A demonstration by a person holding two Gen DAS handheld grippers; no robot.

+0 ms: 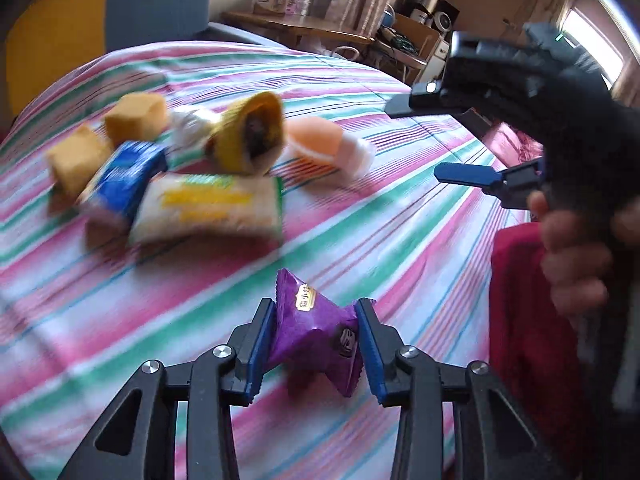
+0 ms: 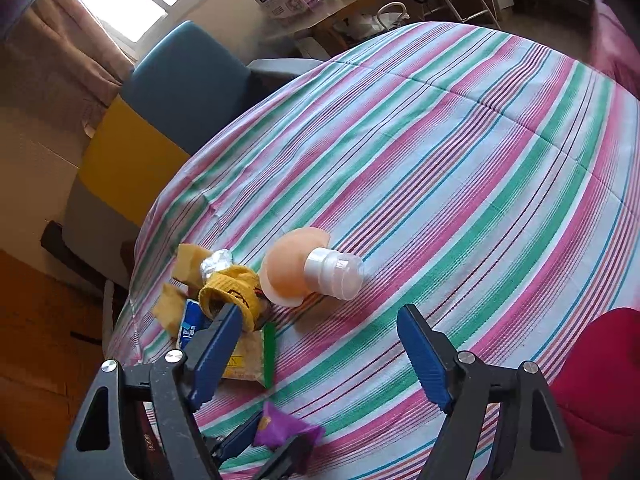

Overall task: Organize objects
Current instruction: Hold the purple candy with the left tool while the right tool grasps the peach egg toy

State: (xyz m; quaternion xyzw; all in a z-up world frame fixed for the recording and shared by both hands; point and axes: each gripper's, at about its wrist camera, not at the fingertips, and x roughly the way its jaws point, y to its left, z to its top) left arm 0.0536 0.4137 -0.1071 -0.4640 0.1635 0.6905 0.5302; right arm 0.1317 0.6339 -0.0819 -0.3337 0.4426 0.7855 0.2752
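My left gripper (image 1: pixel 316 316) is shut on a purple snack packet (image 1: pixel 316 334), held above the striped bedspread (image 1: pixel 360 240); the packet also shows in the right wrist view (image 2: pixel 286 428). My right gripper (image 2: pixel 322 320) is open and empty, above the bedspread (image 2: pixel 460 160); it shows at the right of the left wrist view (image 1: pixel 416 136). A pile lies ahead: two yellow sponges (image 1: pixel 136 118), a blue packet (image 1: pixel 124 180), a white-and-yellow packet (image 1: pixel 208 204), a yellow sock (image 1: pixel 250 136), a peach bottle (image 1: pixel 320 140) on its side with a clear cap (image 2: pixel 336 274).
A red cloth (image 2: pixel 600 380) lies at the bed's right edge. A blue and yellow chair (image 2: pixel 168 92) stands beyond the bed. A wooden desk (image 1: pixel 296 28) with boxes stands at the back. A foil ball (image 2: pixel 216 264) sits in the pile.
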